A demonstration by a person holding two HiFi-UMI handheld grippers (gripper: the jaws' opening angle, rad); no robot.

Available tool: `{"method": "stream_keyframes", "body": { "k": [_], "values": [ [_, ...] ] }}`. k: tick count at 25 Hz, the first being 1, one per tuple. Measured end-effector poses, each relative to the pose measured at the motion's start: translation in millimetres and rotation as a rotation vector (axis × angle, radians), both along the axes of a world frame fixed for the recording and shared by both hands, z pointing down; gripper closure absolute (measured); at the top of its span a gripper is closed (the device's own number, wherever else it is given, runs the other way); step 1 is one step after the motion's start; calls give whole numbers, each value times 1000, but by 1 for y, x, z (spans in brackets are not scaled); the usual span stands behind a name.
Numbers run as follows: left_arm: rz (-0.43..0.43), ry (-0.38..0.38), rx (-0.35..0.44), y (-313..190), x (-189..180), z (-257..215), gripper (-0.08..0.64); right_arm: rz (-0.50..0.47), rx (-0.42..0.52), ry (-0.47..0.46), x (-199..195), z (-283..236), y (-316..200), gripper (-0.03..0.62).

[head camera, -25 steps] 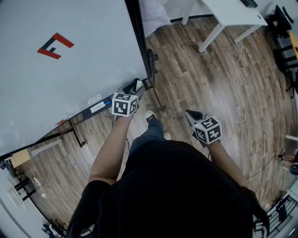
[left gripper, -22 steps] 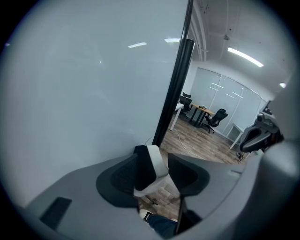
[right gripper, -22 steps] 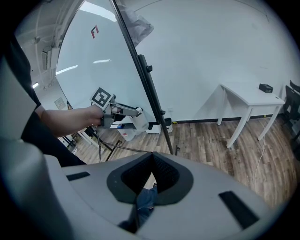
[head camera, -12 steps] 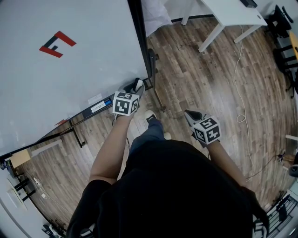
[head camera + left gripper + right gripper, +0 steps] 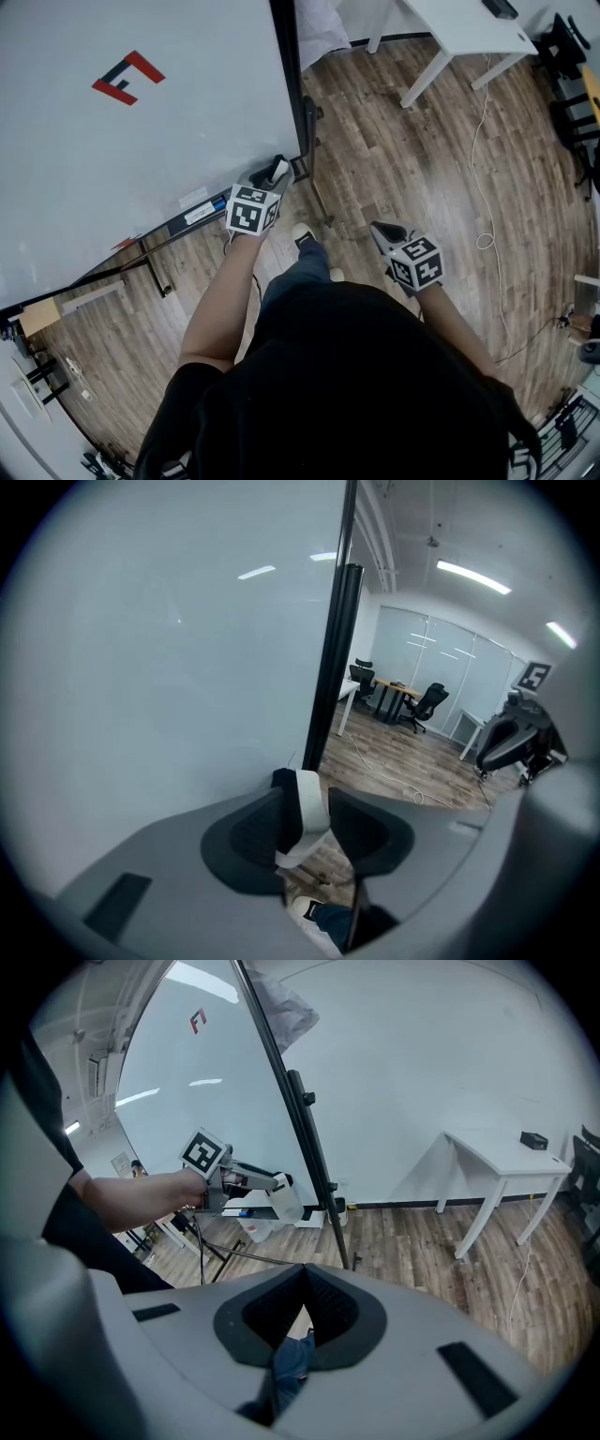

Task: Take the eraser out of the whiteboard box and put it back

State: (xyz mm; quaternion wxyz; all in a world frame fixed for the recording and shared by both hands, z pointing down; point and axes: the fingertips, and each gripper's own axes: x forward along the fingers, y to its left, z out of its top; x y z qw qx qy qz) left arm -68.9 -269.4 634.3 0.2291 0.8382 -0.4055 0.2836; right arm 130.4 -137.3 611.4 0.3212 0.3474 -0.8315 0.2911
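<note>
whiteboard (image 5: 141, 150): fills the upper left of the head view; its top and left edges are cut off. floor (image 5: 403, 159): wood planks. table (image 5: 469, 28): white, only partly in frame. box (image 5: 178, 228): a dark rail along the whiteboard's lower edge; its right end is hidden behind the left gripper's marker cube.

left gripper (image 5: 277, 172): at the whiteboard's lower right corner, jaws clamped on the eraser (image 5: 305, 808). the eraser is white with a black face turned toward the whiteboard. it is out of the box and its lower end is hidden between the jaws. contact with the whiteboard cannot be determined.

right gripper (image 5: 302, 1302): well apart from the whiteboard, over the floor, jaws pressed together with nothing between them.
</note>
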Motion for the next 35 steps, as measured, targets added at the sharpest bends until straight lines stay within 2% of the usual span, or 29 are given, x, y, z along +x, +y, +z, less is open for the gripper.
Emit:
{"method": "stream_keyframes", "body": {
  "k": [8, 26, 35],
  "values": [
    [12, 30, 38, 6, 0, -28, 405, -11, 27, -8, -6, -10, 1, 597],
    [34, 63, 180, 22, -1, -95, 411, -18, 103, -22, -5, -40, 11, 597],
    [40, 69, 214, 34, 0, -115, 414, -23, 124, -27, -3, -50, 17, 597]
  ]
}}
